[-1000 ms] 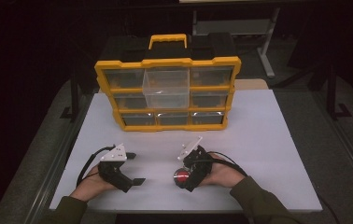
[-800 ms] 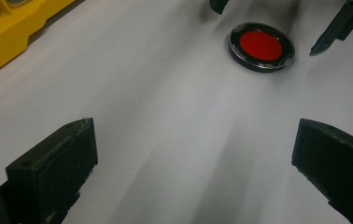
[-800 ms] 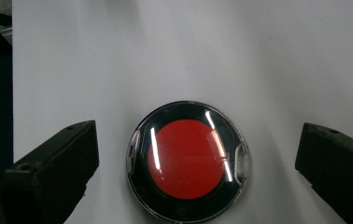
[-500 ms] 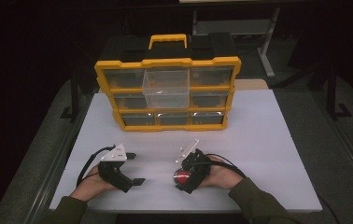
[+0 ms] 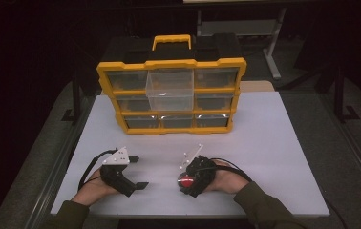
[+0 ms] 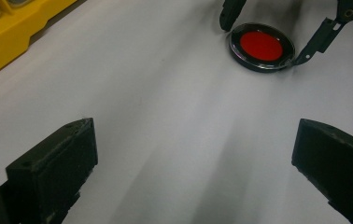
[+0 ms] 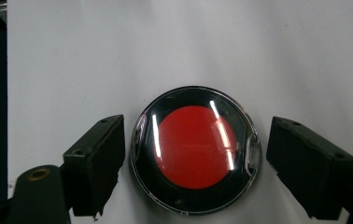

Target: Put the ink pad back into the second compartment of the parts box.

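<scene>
A round disc (image 5: 186, 181) with a red centre, a black ring and a clear cover lies flat on the white table near the front edge. My right gripper (image 5: 188, 184) is open and straddles it. In the right gripper view the disc (image 7: 193, 149) sits between the jaws, the left jaw almost at its rim and the right jaw a small gap away. My left gripper (image 5: 139, 171) rests open on the table to the left, its jaws wide apart with nothing between them. From the left gripper view the disc (image 6: 261, 46) lies ahead, between the right gripper's (image 6: 270, 32) jaws.
A yellow parts organizer (image 5: 171, 64) with clear drawers stands upright at the back of the table (image 5: 274, 143). Its top middle drawer (image 5: 170, 90) is pulled out. Dark floor and a rail lie beyond the table's left edge.
My right gripper has settled slightly lower and nearer the person around the disc. The left gripper and the organizer have not moved.
</scene>
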